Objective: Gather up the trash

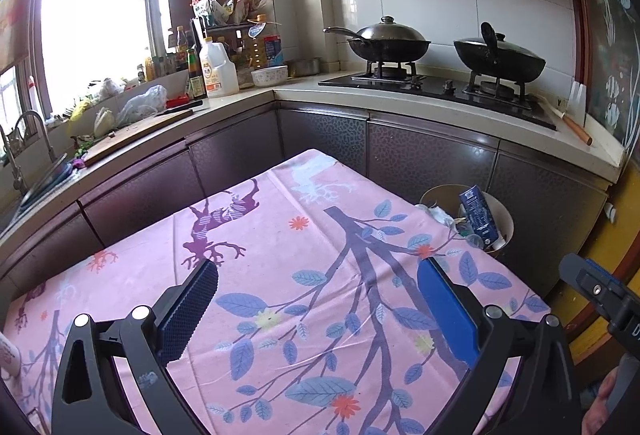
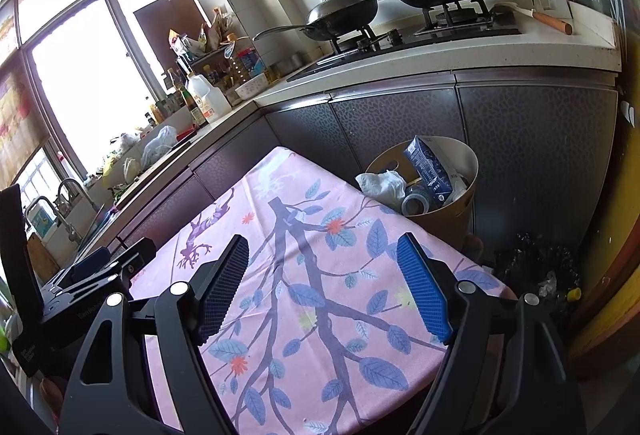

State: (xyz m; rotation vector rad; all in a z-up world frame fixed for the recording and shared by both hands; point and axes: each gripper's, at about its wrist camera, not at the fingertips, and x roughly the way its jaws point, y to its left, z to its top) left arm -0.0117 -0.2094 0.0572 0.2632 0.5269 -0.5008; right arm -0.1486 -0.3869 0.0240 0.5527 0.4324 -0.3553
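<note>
A beige trash bin [image 2: 460, 207] stands on the floor beyond the table's far right corner, also in the left wrist view [image 1: 505, 216]. It holds a blue carton [image 2: 429, 165], a crumpled white tissue [image 2: 380, 184] and a tape roll [image 2: 416, 201]. The blue carton [image 1: 478, 213] also shows in the left wrist view. My left gripper [image 1: 318, 269] is open and empty above the pink floral tablecloth [image 1: 280, 235]. My right gripper [image 2: 323, 245] is open and empty above the same cloth [image 2: 280, 191], nearer the bin.
Dark kitchen cabinets [image 1: 328, 131] line the far side, topped by a counter with a stove and two woks [image 1: 384, 43]. A sink [image 1: 28, 155], cutting board [image 1: 140, 133] and bottles [image 1: 216, 69] are left. A black bag [image 2: 536, 267] lies on the floor right.
</note>
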